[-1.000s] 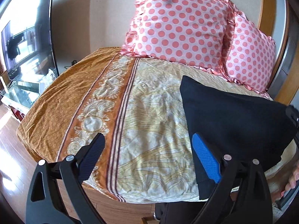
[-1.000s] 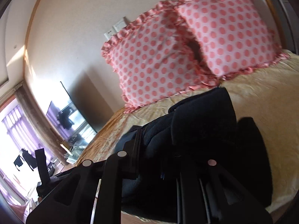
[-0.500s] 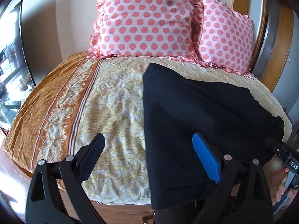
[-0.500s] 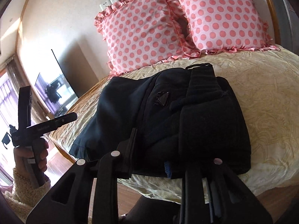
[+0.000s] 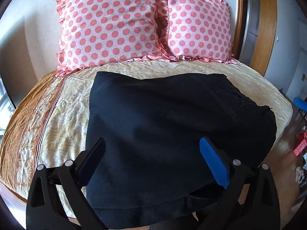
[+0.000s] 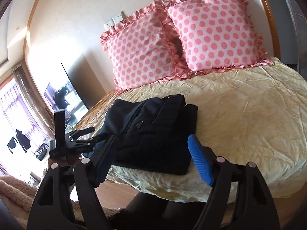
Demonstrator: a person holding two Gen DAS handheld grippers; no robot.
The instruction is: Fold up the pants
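Lying folded near bed's front edge, dark navy fabric pants [image 5: 172, 130]; bare cream patterned bedspread [image 6: 249, 118] beside. Left gripper [image 5: 153, 159] fingers wide, right gripper [image 6: 151, 159] fingers wide, both empty.

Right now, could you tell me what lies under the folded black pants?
The pants rest on the cream patterned bedspread, near the bed's edge. Whatever sits directly beneath them is covered.
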